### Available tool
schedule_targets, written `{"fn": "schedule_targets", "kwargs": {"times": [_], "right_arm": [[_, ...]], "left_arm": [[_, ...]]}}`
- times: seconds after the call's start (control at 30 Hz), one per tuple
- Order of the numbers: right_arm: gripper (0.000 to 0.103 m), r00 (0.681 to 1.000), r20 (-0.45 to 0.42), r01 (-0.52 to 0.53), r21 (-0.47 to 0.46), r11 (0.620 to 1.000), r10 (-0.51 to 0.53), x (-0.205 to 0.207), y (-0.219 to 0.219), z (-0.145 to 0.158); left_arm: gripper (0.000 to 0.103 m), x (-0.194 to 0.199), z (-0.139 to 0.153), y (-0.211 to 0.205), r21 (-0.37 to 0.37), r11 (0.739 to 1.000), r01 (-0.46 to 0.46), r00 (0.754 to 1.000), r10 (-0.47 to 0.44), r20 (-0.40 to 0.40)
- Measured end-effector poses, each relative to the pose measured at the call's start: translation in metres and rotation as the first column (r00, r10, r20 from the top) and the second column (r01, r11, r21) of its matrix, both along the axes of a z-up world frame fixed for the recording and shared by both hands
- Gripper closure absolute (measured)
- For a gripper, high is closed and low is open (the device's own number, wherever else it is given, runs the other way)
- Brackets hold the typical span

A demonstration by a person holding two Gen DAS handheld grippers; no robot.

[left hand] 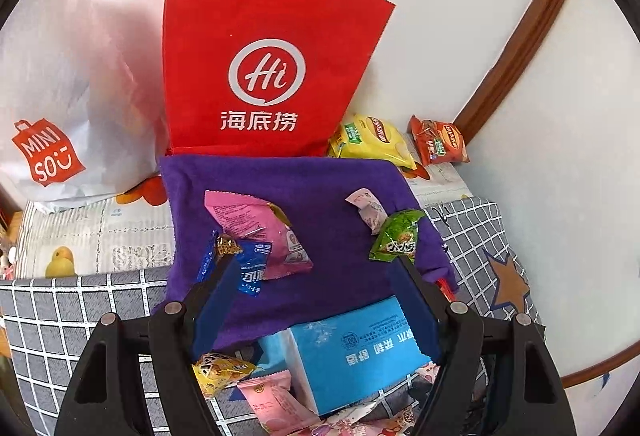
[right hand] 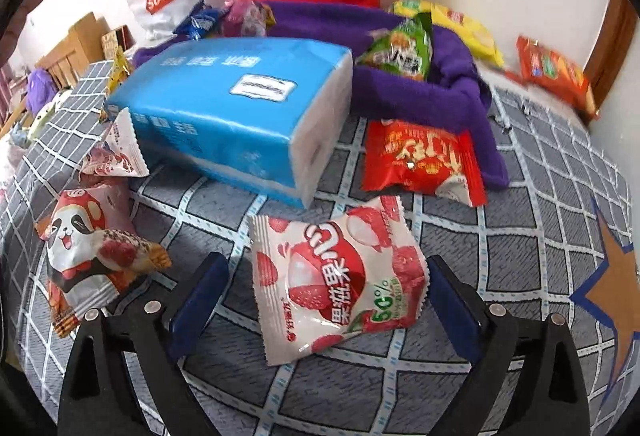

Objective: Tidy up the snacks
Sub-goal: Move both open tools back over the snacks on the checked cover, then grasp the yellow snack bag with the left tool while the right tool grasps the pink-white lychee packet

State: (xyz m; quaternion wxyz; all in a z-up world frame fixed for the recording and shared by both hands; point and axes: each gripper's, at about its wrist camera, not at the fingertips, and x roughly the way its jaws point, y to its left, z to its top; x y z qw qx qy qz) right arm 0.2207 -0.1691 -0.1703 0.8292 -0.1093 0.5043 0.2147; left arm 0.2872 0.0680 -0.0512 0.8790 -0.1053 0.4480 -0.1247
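Observation:
My right gripper (right hand: 326, 270) is open over the grey checked cover, and a white and red lychee jelly packet (right hand: 336, 276) lies flat between its fingers. The packet's right edge is close to the right finger; a gap shows on the left. My left gripper (left hand: 314, 268) is open above a purple cloth (left hand: 320, 180) and holds nothing. On the cloth lie a pink packet (left hand: 256, 228), a small blue packet (left hand: 250, 270) by the left fingertip, a green packet (left hand: 396, 236) and a pale wrapper (left hand: 366, 208). A red packet (right hand: 420, 160) lies by the cloth's edge.
A blue tissue pack (right hand: 240, 108) lies beside the cloth. A red paper bag (left hand: 264, 68) and a white Miniso bag (left hand: 60, 108) stand against the wall. Yellow (left hand: 372, 140) and orange (left hand: 440, 140) packets lie at the back right. A panda packet (right hand: 88, 248) sits at the left.

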Motion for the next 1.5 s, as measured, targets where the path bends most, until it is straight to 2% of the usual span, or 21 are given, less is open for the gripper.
{"fn": "schedule_targets", "kwargs": {"times": [0.07,0.13,0.23,0.3,0.4,0.57,0.73,0.9,1.1,1.2,1.33,1.4,1.5], "right_arm": [[0.014,1.000,0.016,0.013,-0.002,1.000,-0.013,-0.001,-0.005,0.002],[0.027,0.999,0.027,0.018,-0.002,1.000,-0.018,-0.002,-0.010,0.005],[0.036,0.999,0.029,0.029,0.011,1.000,-0.029,-0.003,-0.018,0.007],[0.041,0.999,0.031,0.042,0.018,0.999,-0.042,-0.004,-0.022,0.009],[0.043,0.998,0.042,0.042,0.006,0.999,-0.043,-0.007,-0.022,0.011],[0.043,0.999,0.041,0.036,0.009,0.999,-0.036,-0.012,-0.016,0.011],[0.042,0.998,0.041,0.046,0.001,0.999,-0.046,-0.012,-0.013,0.010],[0.041,0.998,0.034,0.049,0.008,0.999,-0.050,-0.011,-0.014,0.009],[0.040,0.998,0.026,0.052,0.019,0.998,-0.052,-0.009,-0.015,0.007],[0.038,0.999,0.024,0.048,0.022,0.999,-0.048,-0.009,-0.015,0.007],[0.036,0.999,0.021,0.042,0.024,0.999,-0.043,-0.008,-0.014,0.006],[0.035,0.999,0.022,0.039,0.023,0.999,-0.040,-0.009,-0.013,0.006],[0.033,0.999,0.021,0.034,0.024,0.999,-0.035,-0.009,-0.013,0.006]], "left_arm": [[0.028,-0.002,0.002,-0.003,0.010,1.000,0.001,1.000,-0.001,0.003],[0.028,-0.005,0.005,-0.006,0.017,1.000,0.000,1.000,0.000,0.007],[0.028,-0.013,0.018,-0.009,0.027,1.000,-0.002,0.999,0.001,0.035],[0.028,-0.023,0.031,-0.014,0.039,0.999,0.009,0.997,-0.012,0.075],[0.027,-0.037,0.039,-0.017,0.054,0.998,0.010,0.993,-0.016,0.114],[0.027,-0.047,0.023,-0.011,0.112,0.994,-0.011,0.998,0.003,0.069],[0.027,-0.068,-0.008,0.021,0.106,0.991,-0.084,0.996,0.082,0.028],[0.027,-0.087,-0.042,0.045,0.139,0.979,-0.148,0.989,0.151,-0.007],[0.027,-0.082,-0.082,0.048,0.136,0.979,-0.153,0.985,0.162,-0.063],[0.027,-0.076,-0.094,0.044,0.125,0.981,-0.150,0.986,0.157,-0.050],[0.027,-0.067,-0.113,0.039,0.169,0.972,-0.161,0.985,0.170,-0.041],[0.027,-0.063,-0.123,0.042,0.154,0.972,-0.176,0.983,0.183,-0.035],[0.029,-0.062,-0.133,0.046,0.095,0.978,-0.186,0.981,0.190,-0.036]]}}
